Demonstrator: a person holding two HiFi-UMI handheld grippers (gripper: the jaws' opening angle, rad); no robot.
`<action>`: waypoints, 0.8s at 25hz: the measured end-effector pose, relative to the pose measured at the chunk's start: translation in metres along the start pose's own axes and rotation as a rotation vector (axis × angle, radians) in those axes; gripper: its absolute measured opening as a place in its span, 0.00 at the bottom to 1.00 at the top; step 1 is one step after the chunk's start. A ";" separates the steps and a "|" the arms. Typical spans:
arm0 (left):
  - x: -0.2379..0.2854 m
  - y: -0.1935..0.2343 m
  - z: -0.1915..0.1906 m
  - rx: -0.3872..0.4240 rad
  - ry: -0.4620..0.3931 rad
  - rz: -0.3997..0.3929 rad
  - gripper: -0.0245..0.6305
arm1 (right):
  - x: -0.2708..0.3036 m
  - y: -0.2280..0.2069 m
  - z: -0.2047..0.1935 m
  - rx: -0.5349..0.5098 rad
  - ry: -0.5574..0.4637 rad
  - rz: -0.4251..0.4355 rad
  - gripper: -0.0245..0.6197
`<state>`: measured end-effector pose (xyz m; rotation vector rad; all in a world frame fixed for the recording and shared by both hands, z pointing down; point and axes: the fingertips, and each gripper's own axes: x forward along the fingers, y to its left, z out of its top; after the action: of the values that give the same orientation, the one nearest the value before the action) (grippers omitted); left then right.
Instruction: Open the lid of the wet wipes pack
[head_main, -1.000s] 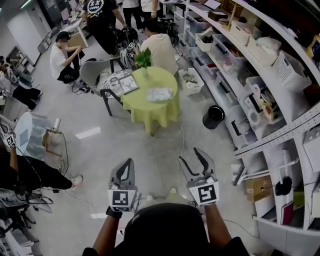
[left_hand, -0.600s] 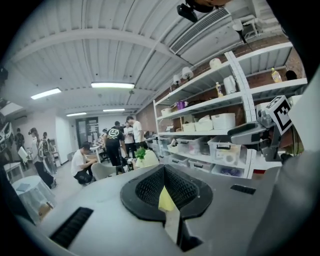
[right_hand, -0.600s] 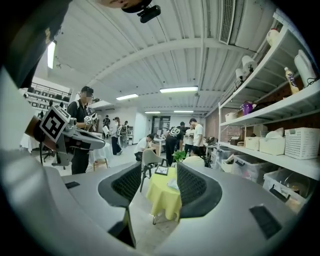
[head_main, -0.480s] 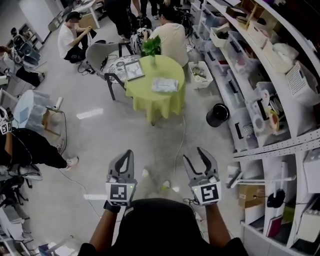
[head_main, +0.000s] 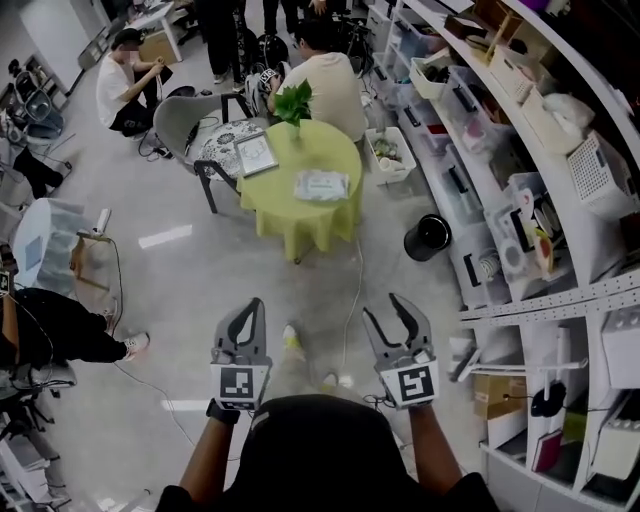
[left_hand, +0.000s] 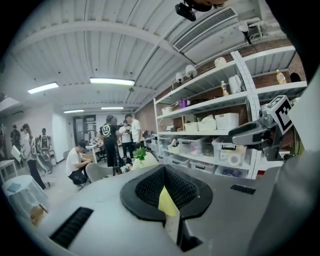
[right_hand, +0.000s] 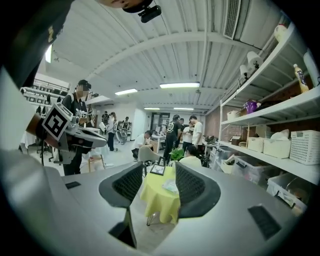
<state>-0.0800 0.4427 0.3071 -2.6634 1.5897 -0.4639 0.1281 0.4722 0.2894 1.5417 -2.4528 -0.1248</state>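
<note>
The wet wipes pack (head_main: 320, 184) lies flat on a round table under a yellow-green cloth (head_main: 290, 215), well ahead of me across the floor. In the right gripper view the pack (right_hand: 171, 186) and the table (right_hand: 157, 205) show between the jaws, far off. My right gripper (head_main: 385, 312) (right_hand: 159, 172) is open and its jaws are closing, with nothing between them. My left gripper (head_main: 254, 306) (left_hand: 164, 170) is shut and empty, its tips meeting. Both are held out level at waist height, side by side.
A potted plant (head_main: 293, 103) and a framed picture (head_main: 256, 155) share the table. A grey chair (head_main: 185, 135) and a seated person (head_main: 325, 85) flank it. A black bin (head_main: 427, 236), a white crate (head_main: 387, 155) and long shelving (head_main: 520, 150) line the right.
The view has advanced toward the table, which now sits a little nearer. Both grippers moved forward with me, and the right jaws have narrowed slightly.
</note>
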 end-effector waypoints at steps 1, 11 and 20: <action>0.008 0.006 0.001 -0.004 -0.004 -0.006 0.07 | 0.009 -0.004 0.002 0.005 0.002 -0.009 0.36; 0.064 0.089 0.017 -0.031 -0.080 -0.073 0.07 | 0.106 -0.003 0.019 0.029 0.104 -0.104 0.36; 0.102 0.165 0.003 -0.038 -0.067 -0.108 0.07 | 0.177 0.014 0.039 0.005 0.094 -0.111 0.36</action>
<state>-0.1755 0.2740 0.3044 -2.7719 1.4573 -0.3455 0.0326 0.3173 0.2821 1.6472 -2.2983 -0.0638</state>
